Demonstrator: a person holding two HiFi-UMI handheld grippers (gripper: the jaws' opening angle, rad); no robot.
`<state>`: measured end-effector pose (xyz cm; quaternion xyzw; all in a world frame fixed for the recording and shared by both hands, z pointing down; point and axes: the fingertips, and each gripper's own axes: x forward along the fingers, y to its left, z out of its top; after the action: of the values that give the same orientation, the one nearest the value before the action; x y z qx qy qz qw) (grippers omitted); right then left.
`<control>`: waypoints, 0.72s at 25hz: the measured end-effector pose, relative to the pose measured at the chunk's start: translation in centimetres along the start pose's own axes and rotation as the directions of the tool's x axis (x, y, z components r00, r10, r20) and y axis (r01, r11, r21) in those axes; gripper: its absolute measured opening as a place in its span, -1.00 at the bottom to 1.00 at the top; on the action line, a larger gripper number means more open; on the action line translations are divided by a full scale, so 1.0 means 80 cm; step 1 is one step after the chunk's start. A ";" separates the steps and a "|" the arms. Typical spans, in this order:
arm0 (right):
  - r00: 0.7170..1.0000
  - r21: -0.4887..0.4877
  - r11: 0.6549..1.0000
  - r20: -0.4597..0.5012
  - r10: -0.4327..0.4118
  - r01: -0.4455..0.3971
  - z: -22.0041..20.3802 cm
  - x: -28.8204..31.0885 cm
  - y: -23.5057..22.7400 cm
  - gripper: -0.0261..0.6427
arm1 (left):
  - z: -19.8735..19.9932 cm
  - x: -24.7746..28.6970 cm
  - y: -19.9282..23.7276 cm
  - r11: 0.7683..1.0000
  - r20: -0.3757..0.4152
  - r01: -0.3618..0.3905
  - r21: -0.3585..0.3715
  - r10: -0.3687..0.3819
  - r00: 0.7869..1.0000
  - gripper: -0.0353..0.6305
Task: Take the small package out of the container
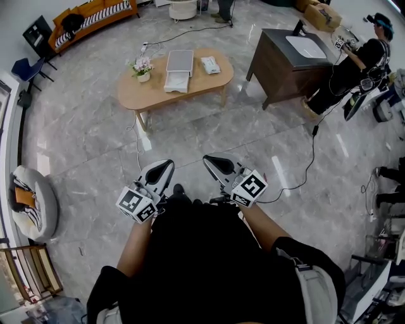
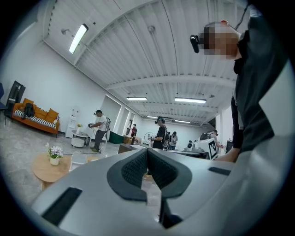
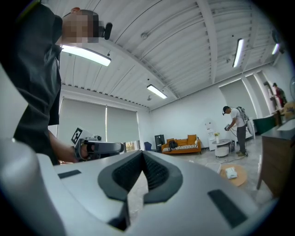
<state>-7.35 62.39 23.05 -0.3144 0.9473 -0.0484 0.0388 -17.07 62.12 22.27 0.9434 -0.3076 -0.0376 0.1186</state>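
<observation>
Across the floor stands a light wooden oval table [image 1: 190, 88], far from me. On it sits a white container [image 1: 179, 68] whose contents I cannot make out. A small white package [image 1: 210, 64] lies on the tabletop just to its right, and a flower pot [image 1: 143, 68] stands to its left. I hold my left gripper [image 1: 166, 166] and right gripper [image 1: 211, 159] close to my body, both raised, shut and empty. In the left gripper view the jaws of the left gripper [image 2: 147, 152] meet, with the table [image 2: 44, 168] low at left. The jaws of the right gripper [image 3: 142, 154] also meet, and the package [image 3: 231, 172] shows far off.
A dark wooden cabinet with a white basin [image 1: 291, 57] stands right of the table, and a person [image 1: 354, 63] works beside it. An orange sofa [image 1: 95, 19] lines the far wall. A black cable [image 1: 307, 168] runs over the marble floor. A round cushioned seat [image 1: 31, 202] is at left.
</observation>
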 end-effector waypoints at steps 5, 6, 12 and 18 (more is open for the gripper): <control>1.000 -0.003 1.000 -0.004 -0.007 0.007 0.002 0.007 -0.005 -0.89 | 0.000 -0.004 0.012 1.000 0.018 -0.008 -0.020 0.008 1.000 -0.84; 1.000 -0.006 1.000 -0.004 -0.008 0.008 0.004 0.009 -0.007 -0.89 | 0.001 -0.003 0.016 1.000 0.021 -0.009 -0.023 0.009 1.000 -0.84; 0.999 -0.017 0.999 -0.021 -0.035 0.035 0.002 0.011 -0.028 -0.89 | 0.004 0.017 0.036 0.999 0.038 0.012 -0.035 -0.010 0.999 -0.84; 0.996 -0.001 0.998 -0.050 -0.069 0.069 -0.005 0.015 -0.075 -0.89 | 0.005 0.059 0.067 0.998 0.040 0.025 -0.062 -0.022 0.999 -0.84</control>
<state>-4.75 56.90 24.07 -0.3455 0.9365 -0.0580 0.0134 -16.38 55.10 23.24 0.9418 -0.2974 -0.0670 0.1417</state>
